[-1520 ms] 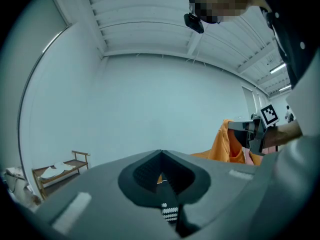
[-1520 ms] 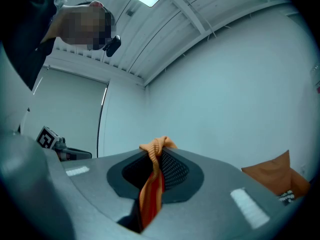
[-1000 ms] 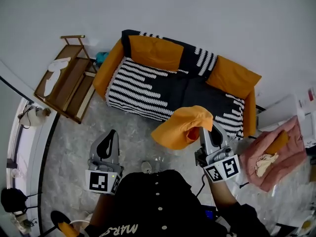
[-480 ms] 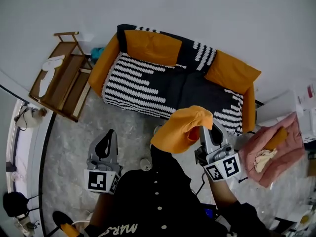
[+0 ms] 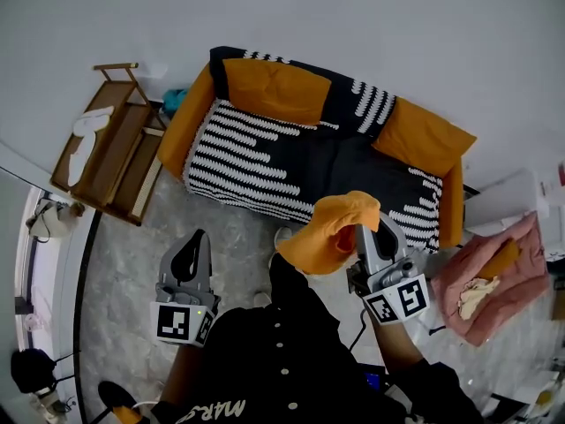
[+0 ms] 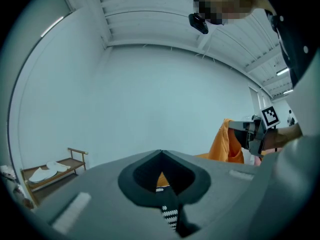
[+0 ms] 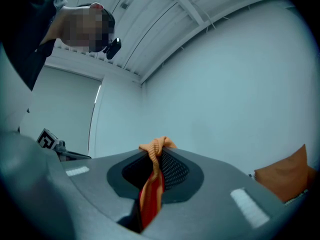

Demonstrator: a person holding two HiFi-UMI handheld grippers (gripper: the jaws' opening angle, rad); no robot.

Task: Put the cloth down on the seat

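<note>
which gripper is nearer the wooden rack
Left. The left gripper is below and right of the rack; the right gripper, holding the cloth, is farther right.

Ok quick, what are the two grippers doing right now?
Left gripper: closed, holding nothing.
Right gripper: closed on the orange cloth.
</note>
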